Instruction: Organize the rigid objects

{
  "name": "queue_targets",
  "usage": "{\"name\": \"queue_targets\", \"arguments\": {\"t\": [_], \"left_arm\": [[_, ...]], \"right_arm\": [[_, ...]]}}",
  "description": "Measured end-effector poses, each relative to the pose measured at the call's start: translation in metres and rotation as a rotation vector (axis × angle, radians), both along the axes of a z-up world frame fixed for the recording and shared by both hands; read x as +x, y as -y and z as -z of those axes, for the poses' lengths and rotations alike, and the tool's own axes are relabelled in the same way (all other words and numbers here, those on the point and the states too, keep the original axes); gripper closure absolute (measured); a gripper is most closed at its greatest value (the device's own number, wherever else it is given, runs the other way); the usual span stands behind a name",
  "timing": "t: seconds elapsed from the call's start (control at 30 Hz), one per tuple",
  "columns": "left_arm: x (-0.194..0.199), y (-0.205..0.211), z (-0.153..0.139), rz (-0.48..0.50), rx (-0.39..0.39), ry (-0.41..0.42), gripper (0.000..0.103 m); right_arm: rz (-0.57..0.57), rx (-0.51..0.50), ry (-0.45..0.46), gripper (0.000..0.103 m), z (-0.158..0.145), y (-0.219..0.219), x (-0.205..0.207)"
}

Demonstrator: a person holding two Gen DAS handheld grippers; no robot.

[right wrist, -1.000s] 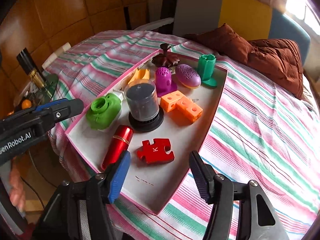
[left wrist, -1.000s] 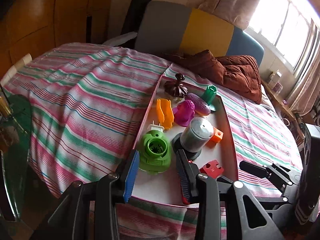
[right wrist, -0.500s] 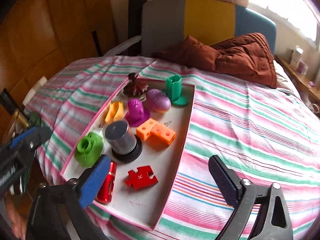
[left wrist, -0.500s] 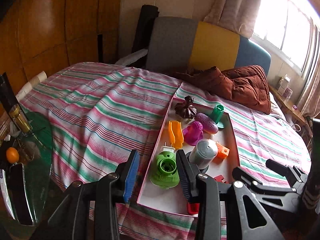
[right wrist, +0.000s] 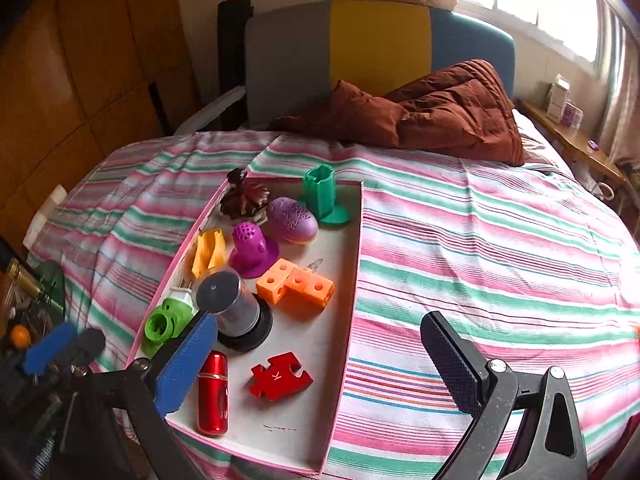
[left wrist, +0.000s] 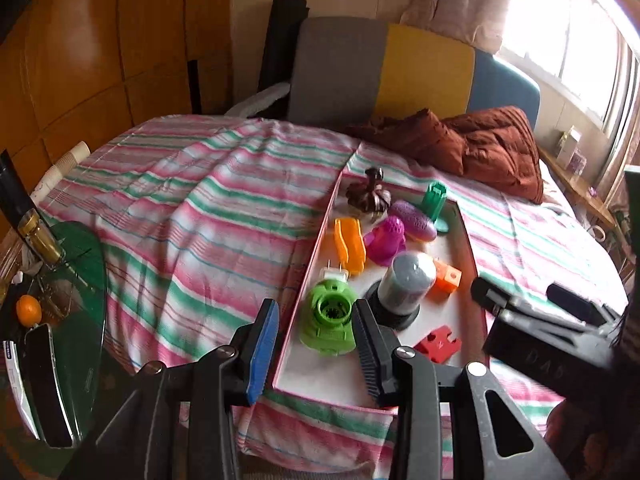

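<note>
A white tray with a pink rim (right wrist: 357,240) lies on the striped bedspread and holds several toys. Nearest me are a red cylinder (right wrist: 212,394), a red puzzle piece (right wrist: 280,376), a green round toy (right wrist: 164,322) and a clear jar on a black base (right wrist: 234,308). Orange blocks (right wrist: 296,284) sit mid-tray. My right gripper (right wrist: 316,360) hangs over the tray's near end, jaws wide open and empty. My left gripper (left wrist: 314,344) hovers at the tray's (left wrist: 308,372) near left corner, half open. Nothing sits between its pads, and the green toy (left wrist: 328,320) lies beyond them.
Farther back in the tray stand a magenta dome (right wrist: 252,248), a purple oval (right wrist: 292,220), a green tube (right wrist: 322,196), a brown flower (right wrist: 244,198) and a yellow clip (right wrist: 208,252). A brown quilt (right wrist: 432,108) lies by the headboard. A green glass side table (left wrist: 76,280) with a bottle and an orange is at left.
My right gripper's jaws have spread from half open to wide open, and it has drawn back and up from the tray. The left view has tilted up slightly.
</note>
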State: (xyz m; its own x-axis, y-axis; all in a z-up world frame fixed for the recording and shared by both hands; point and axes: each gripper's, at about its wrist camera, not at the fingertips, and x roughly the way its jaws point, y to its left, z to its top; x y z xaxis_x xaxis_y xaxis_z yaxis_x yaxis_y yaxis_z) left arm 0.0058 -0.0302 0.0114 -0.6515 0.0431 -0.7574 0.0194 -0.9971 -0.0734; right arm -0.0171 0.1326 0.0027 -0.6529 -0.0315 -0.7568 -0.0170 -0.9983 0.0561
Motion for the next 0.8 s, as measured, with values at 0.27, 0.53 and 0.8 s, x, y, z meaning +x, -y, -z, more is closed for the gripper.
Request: {"name": "queue_targets", "arguments": {"t": [0.27,0.53,0.8], "left_arm": [[0.003,-0.009,0.005,0.049,0.008,0.014,0.065],[0.006,-0.018,0.004,0.091,0.008,0.013,0.065],[0.008,-0.018,0.002,0.060,-0.029,-0.034,0.065]], "right_arm": [[0.025,0.009,-0.009,0.000,0.000,-0.002,-0.001],[0.042,0.013,-0.004,0.000,0.001,-0.004,-0.003],[0.044,-0.002,0.008,0.000,0.005,-0.007,-0.004]]}}
